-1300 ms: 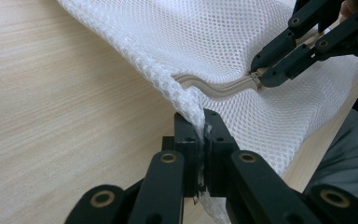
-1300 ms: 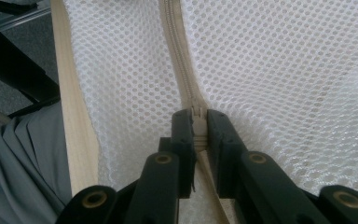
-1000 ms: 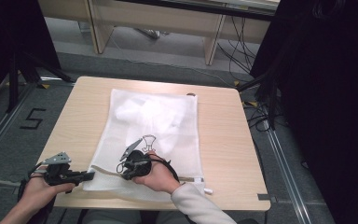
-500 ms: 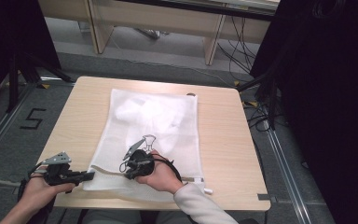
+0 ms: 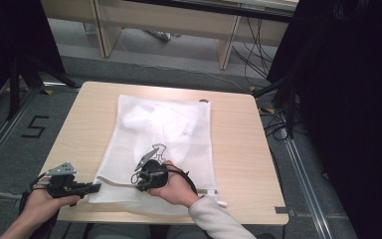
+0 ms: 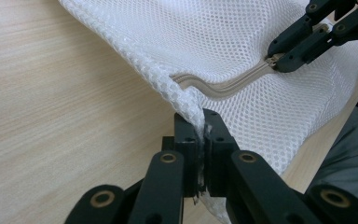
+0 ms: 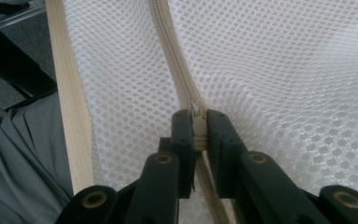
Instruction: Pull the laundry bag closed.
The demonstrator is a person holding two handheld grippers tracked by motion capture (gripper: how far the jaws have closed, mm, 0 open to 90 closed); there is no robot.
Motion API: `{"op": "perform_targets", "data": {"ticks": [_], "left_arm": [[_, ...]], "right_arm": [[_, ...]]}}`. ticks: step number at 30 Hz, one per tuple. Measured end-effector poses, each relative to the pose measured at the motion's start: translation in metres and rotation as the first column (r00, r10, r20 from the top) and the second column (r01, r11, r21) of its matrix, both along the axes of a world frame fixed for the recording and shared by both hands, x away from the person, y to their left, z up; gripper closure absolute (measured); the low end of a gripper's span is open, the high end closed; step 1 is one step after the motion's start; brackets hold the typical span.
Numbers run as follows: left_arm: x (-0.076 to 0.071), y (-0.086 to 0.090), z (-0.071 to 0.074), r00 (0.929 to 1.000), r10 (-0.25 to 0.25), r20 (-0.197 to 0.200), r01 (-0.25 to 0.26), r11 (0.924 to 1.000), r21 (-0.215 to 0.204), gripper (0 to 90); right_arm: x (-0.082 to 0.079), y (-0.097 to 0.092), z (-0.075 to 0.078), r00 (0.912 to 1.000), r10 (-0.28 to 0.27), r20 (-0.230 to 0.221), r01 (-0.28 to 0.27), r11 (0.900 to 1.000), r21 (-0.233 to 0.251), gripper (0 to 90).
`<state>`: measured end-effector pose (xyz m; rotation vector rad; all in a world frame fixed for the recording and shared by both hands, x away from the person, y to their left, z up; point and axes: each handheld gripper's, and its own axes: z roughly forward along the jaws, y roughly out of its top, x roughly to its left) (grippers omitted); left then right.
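Mesh bag (image 5: 164,144): a white net laundry bag is laid flat on the wooden counter (image 5: 234,144), its long side running away from the person; a bunched white item is seen inside toward the far end.
Zipper (image 7: 179,70): a beige zipper is set along the bag's near edge; in the left gripper view it is seen curving across the mesh toward the other tool.
Zipper pull (image 7: 196,122): the small slider is pinched between the jaws in the right gripper view, with closed teeth running ahead of it.
Left hand-held gripper (image 6: 200,140): clenched on the near left corner of the mesh bag; the netting is drawn up into a fold between the two black jaws. In the high view it is placed at the counter's near left edge (image 5: 92,187), held by the left hand (image 5: 42,204).
Right hand-held gripper (image 7: 196,128): clamped tight on the zipper pull, jaws nearly together. In the high view it is seen over the bag's near part (image 5: 142,177), grasped by the right hand (image 5: 176,189) with a grey sleeve (image 5: 214,219) behind it.
Spacing: the two tools are near each other along the same edge of the bag, not touching.
Floor (image 5: 35,124): grey, marked with a "5" to the left of the counter.
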<state>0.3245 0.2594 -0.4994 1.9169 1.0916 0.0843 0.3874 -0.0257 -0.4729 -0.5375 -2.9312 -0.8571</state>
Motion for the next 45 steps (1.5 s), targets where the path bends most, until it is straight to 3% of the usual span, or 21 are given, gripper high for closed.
{"op": "perform_targets", "data": {"ticks": [11, 13, 16, 35, 38, 44, 45], "left_arm": [[0.0, 0.001, 0.0, 0.9999, -0.004, 0.012, 0.004, 0.9999, 0.011, 85.6], [-0.001, -0.001, -0.001, 0.9996, 0.012, 0.024, -0.012, 0.9999, -0.005, 85.6], [0.0, 0.0, 0.0, 1.0, -0.001, 0.009, 0.001, 1.0, 0.003, 85.6], [0.0, 0.001, 0.0, 0.9999, -0.007, 0.015, 0.006, 0.9998, 0.016, 85.7], [0.0, 0.001, 0.0, 0.9999, -0.005, 0.017, 0.004, 0.9997, 0.025, 85.7], [0.0, 0.001, 0.0, 0.9999, -0.004, 0.014, 0.004, 0.9997, 0.026, 85.8], [0.0, 0.001, 0.0, 0.9999, -0.005, 0.015, 0.005, 0.9997, 0.022, 85.8]], "right_arm": [[0.001, -0.006, 0.001, 0.9999, 0.003, 0.01, -0.003, 1.0, 0.0, 82.3], [0.0, -0.008, 0.002, 1.0, -0.009, 0.003, 0.009, 1.0, 0.001, 82.3], [0.0, -0.01, 0.003, 1.0, -0.004, 0.008, 0.004, 1.0, 0.008, 82.3], [-0.003, -0.022, 0.008, 0.9998, -0.019, 0.01, 0.019, 0.9998, 0.001, 82.3], [-0.002, -0.025, 0.008, 0.9994, -0.019, 0.029, 0.019, 0.9998, -0.001, 82.3], [-0.002, -0.029, 0.009, 0.9997, -0.023, 0.011, 0.023, 0.9997, 0.003, 82.4], [-0.002, -0.029, 0.009, 0.9994, -0.024, 0.027, 0.023, 0.9997, 0.003, 82.3]]}}
